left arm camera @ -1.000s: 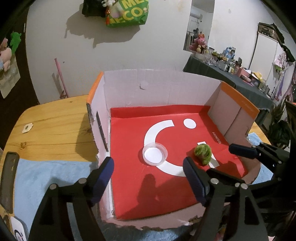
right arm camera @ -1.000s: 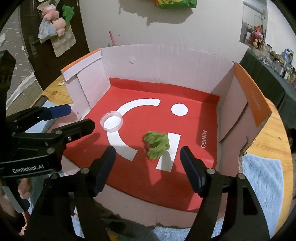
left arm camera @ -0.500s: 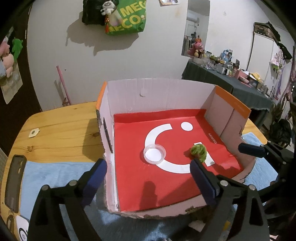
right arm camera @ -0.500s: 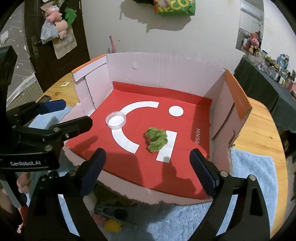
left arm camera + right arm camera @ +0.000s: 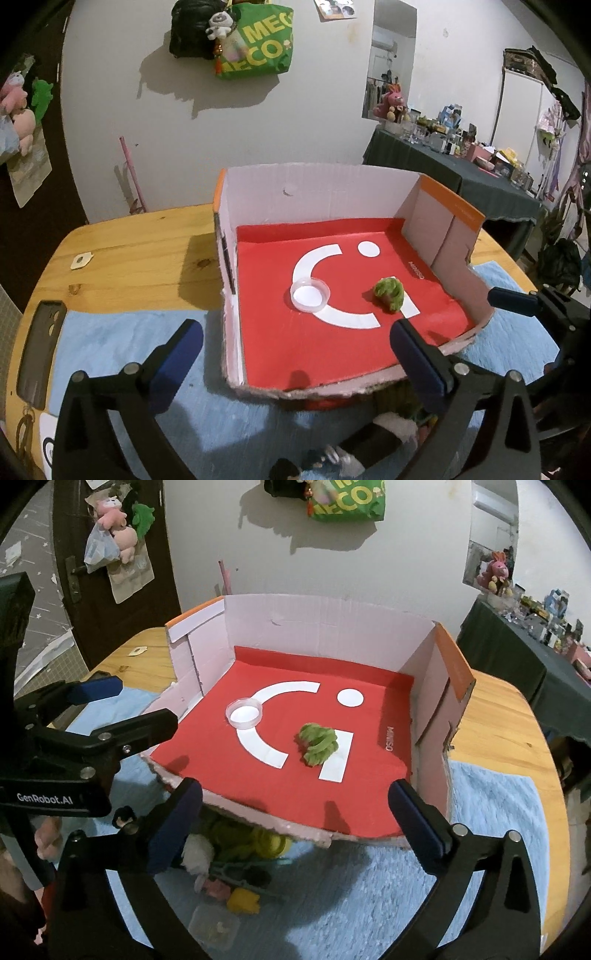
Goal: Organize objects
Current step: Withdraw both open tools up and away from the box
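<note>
An open cardboard box with a red floor lies on the table. Inside it sit a clear round dish and a green fuzzy clump, apart from each other. My left gripper hovers before the box's torn front edge, its jaws opening, nothing between the pads. My right gripper hangs beside it on the right, jaws opening as well, and holds nothing. A pile of small items lies on the blue towel below the front edge.
The box stands on a round wooden table. A dark phone case lies at the towel's left end. A white wall with a green bag is behind. A cluttered dark table stands far right.
Both grippers have drawn back from the box and risen a little, and their jaws have spread wider. The dish and the green clump have stayed in place.
</note>
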A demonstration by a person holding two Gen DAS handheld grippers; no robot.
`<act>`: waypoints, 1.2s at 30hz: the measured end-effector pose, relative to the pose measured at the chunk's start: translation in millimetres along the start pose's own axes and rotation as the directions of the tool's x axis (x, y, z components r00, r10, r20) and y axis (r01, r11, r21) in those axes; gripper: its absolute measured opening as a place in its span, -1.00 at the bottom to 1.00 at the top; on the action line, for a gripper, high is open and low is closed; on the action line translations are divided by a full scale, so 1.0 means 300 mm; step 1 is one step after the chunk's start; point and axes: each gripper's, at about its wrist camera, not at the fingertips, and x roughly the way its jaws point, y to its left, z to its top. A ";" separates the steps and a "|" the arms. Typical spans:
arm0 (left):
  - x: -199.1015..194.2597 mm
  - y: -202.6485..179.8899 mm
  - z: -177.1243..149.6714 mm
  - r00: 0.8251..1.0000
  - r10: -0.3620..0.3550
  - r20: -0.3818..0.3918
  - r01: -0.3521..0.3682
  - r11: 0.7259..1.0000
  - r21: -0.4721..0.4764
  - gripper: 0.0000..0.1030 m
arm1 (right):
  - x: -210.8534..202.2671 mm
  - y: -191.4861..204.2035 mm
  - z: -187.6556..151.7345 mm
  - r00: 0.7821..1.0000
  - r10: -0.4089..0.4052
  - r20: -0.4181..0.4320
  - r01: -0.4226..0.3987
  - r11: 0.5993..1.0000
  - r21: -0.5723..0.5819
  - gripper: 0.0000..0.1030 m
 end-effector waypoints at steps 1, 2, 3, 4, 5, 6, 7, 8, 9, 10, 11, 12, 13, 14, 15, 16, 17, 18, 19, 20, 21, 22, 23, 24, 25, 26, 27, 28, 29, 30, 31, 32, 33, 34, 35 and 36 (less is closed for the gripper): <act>-0.004 0.002 -0.005 1.000 -0.001 -0.001 0.001 1.000 -0.003 1.00 | -0.005 0.003 -0.004 1.000 0.001 0.002 -0.001 1.000 0.000 1.00; -0.008 0.004 -0.011 1.000 -0.004 -0.003 0.004 1.000 -0.007 1.00 | -0.010 0.007 -0.008 1.000 0.000 0.004 0.000 1.000 0.001 1.00; -0.011 0.006 -0.017 1.000 -0.006 -0.005 0.006 1.000 -0.009 1.00 | -0.015 0.010 -0.013 1.000 -0.001 0.005 0.001 1.000 0.002 1.00; -0.014 0.007 -0.023 1.000 -0.006 -0.006 0.006 1.000 -0.011 1.00 | -0.018 0.013 -0.018 1.000 -0.003 0.006 0.003 1.000 0.002 1.00; -0.018 0.008 -0.030 1.000 -0.006 -0.007 0.006 1.000 -0.012 1.00 | -0.022 0.017 -0.024 1.000 -0.006 0.007 0.006 1.000 0.001 1.00; -0.022 0.010 -0.037 1.000 -0.006 -0.008 0.006 1.000 -0.013 1.00 | -0.026 0.021 -0.029 1.000 -0.009 0.007 0.009 1.000 0.000 1.00; -0.025 0.011 -0.042 1.000 -0.006 -0.008 0.006 1.000 -0.014 1.00 | -0.029 0.026 -0.035 1.000 -0.013 0.007 0.013 1.000 0.000 1.00; -0.029 0.012 -0.047 1.000 -0.008 -0.008 0.008 1.000 -0.017 1.00 | -0.031 0.028 -0.042 1.000 -0.014 0.006 0.014 1.000 0.000 1.00; -0.031 0.013 -0.051 1.000 -0.010 -0.009 0.010 1.000 -0.020 1.00 | -0.034 0.032 -0.048 1.000 -0.015 0.007 0.015 1.000 0.002 1.00; -0.034 0.015 -0.056 1.000 -0.011 -0.009 0.011 1.000 -0.023 1.00 | -0.037 0.035 -0.052 1.000 -0.016 0.008 0.016 1.000 0.003 1.00; -0.036 0.016 -0.061 1.000 -0.012 -0.010 0.011 1.000 -0.026 1.00 | -0.040 0.039 -0.057 1.000 -0.019 0.010 0.019 1.000 0.006 1.00; -0.038 0.018 -0.065 1.000 -0.011 -0.011 0.011 1.000 -0.027 1.00 | -0.042 0.041 -0.062 1.000 -0.020 0.011 0.020 1.000 0.007 1.00; -0.040 0.018 -0.069 1.000 -0.010 -0.012 0.010 1.000 -0.027 1.00 | -0.045 0.043 -0.066 1.000 -0.021 0.012 0.021 1.000 0.008 1.00; -0.042 0.019 -0.075 1.000 -0.010 -0.014 0.009 1.000 -0.027 1.00 | -0.047 0.047 -0.072 1.000 -0.021 0.012 0.021 1.000 0.013 1.00; -0.044 0.019 -0.082 1.000 -0.010 -0.016 0.009 1.000 -0.027 1.00 | -0.049 0.047 -0.076 1.000 -0.021 0.013 0.021 1.000 0.016 1.00; -0.046 0.021 -0.087 1.000 -0.010 -0.017 0.009 1.000 -0.028 1.00 | -0.051 0.049 -0.081 1.000 -0.021 0.013 0.021 1.000 0.019 1.00; -0.049 0.020 -0.091 1.000 -0.010 -0.017 0.009 1.000 -0.028 1.00 | -0.053 0.051 -0.087 1.000 -0.021 0.012 0.020 1.000 0.021 1.00; -0.052 0.020 -0.098 1.000 -0.010 -0.018 0.009 1.000 -0.029 1.00 | -0.055 0.053 -0.093 1.000 -0.021 0.011 0.020 1.000 0.022 1.00; -0.055 0.021 -0.104 1.000 -0.009 -0.019 0.009 0.999 -0.031 1.00 | -0.056 0.056 -0.099 1.000 -0.021 0.010 0.021 1.000 0.022 1.00; -0.057 0.020 -0.111 1.000 -0.009 -0.021 0.009 0.999 -0.032 1.00 | -0.058 0.059 -0.105 1.000 -0.022 0.009 0.022 1.000 0.022 1.00; -0.060 0.020 -0.116 1.000 -0.009 -0.022 0.008 0.999 -0.033 1.00 | -0.060 0.062 -0.112 1.000 -0.022 0.008 0.022 0.999 0.023 1.00; -0.064 0.019 -0.124 1.000 -0.008 -0.023 0.008 0.999 -0.034 1.00 | -0.063 0.065 -0.118 1.000 -0.022 0.007 0.022 0.999 0.023 1.00; -0.067 0.019 -0.129 1.000 -0.008 -0.024 0.007 0.999 -0.034 1.00 | -0.065 0.067 -0.125 1.000 -0.022 0.006 0.022 0.999 0.024 1.00; -0.070 0.020 -0.135 1.000 -0.007 -0.024 0.006 0.999 -0.035 1.00 | -0.067 0.069 -0.131 1.000 -0.023 0.006 0.023 0.999 0.025 1.00; -0.074 0.020 -0.141 1.000 -0.006 -0.025 0.005 0.999 -0.035 1.00 | -0.070 0.071 -0.139 1.000 -0.023 0.006 0.023 0.999 0.027 1.00; -0.077 0.021 -0.148 1.000 -0.004 -0.025 0.004 0.999 -0.035 1.00 | -0.072 0.073 -0.145 1.000 -0.023 0.005 0.023 0.999 0.028 1.00; -0.080 0.021 -0.154 1.000 -0.003 -0.025 0.002 0.999 -0.036 1.00 | -0.074 0.075 -0.151 1.000 -0.023 0.005 0.023 0.999 0.030 1.00; -0.083 0.022 -0.161 1.000 -0.002 -0.027 0.001 0.999 -0.037 1.00 | -0.076 0.076 -0.158 1.000 -0.022 0.003 0.022 0.999 0.032 1.00; -0.085 0.022 -0.168 1.000 -0.001 -0.028 0.000 0.999 -0.038 1.00 | -0.077 0.079 -0.167 1.000 -0.022 0.001 0.022 0.999 0.033 1.00; -0.088 0.023 -0.176 1.000 0.000 -0.030 -0.001 0.999 -0.038 1.00 | -0.078 0.081 -0.174 1.000 -0.022 0.000 0.022 0.999 0.033 1.00; -0.090 0.022 -0.180 1.000 0.000 -0.031 -0.001 0.999 -0.038 1.00 | -0.079 0.083 -0.182 1.000 -0.021 -0.002 0.022 0.999 0.034 1.00; -0.092 0.022 -0.188 0.999 0.001 -0.033 -0.002 0.999 -0.039 1.00 | -0.079 0.085 -0.190 1.000 -0.021 -0.005 0.022 0.999 0.035 1.00; -0.094 0.023 -0.194 0.999 0.001 -0.034 -0.002 0.999 -0.039 1.00 | -0.080 0.088 -0.198 1.000 -0.021 -0.007 0.021 0.999 0.035 1.00; -0.096 0.022 -0.201 0.999 0.000 -0.035 -0.001 0.999 -0.040 1.00 | -0.081 0.091 -0.205 1.000 -0.021 -0.008 0.021 0.999 0.035 1.00; -0.098 0.022 -0.209 0.999 -0.001 -0.037 -0.001 0.999 -0.040 1.00 | -0.082 0.094 -0.213 1.000 -0.021 -0.010 0.022 0.999 0.035 1.00; -0.099 0.020 -0.214 0.999 -0.001 -0.038 -0.001 0.999 -0.040 1.00 | -0.084 0.097 -0.219 1.000 -0.022 -0.011 0.022 0.999 0.034 1.00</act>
